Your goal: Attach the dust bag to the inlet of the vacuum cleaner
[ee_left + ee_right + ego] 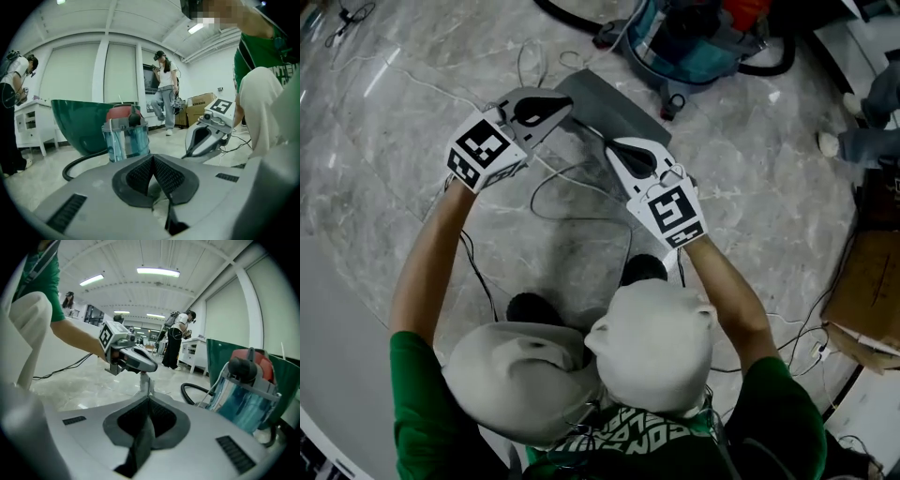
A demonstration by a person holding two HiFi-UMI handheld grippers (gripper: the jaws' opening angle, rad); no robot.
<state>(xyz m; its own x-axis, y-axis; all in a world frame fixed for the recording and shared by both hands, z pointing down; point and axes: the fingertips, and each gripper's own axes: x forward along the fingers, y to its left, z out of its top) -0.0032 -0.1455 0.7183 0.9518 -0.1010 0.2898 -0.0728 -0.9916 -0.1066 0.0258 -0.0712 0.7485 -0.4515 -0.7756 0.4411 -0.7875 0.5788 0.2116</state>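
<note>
Both pairs of jaws are clamped on the grey dust bag (614, 111), the left gripper (563, 106) and right gripper (612, 147) at separate edges, with the vacuum cleaner (694, 39) near.

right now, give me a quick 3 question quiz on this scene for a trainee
1. True or false: the bag is already fitted on the vacuum.
2. What is the right hand-held gripper shut on? A broom, B bag, C mug.
3. Fill in: the vacuum's hose is ____ in colour.
Key: 1 false; 2 B; 3 black.
</note>
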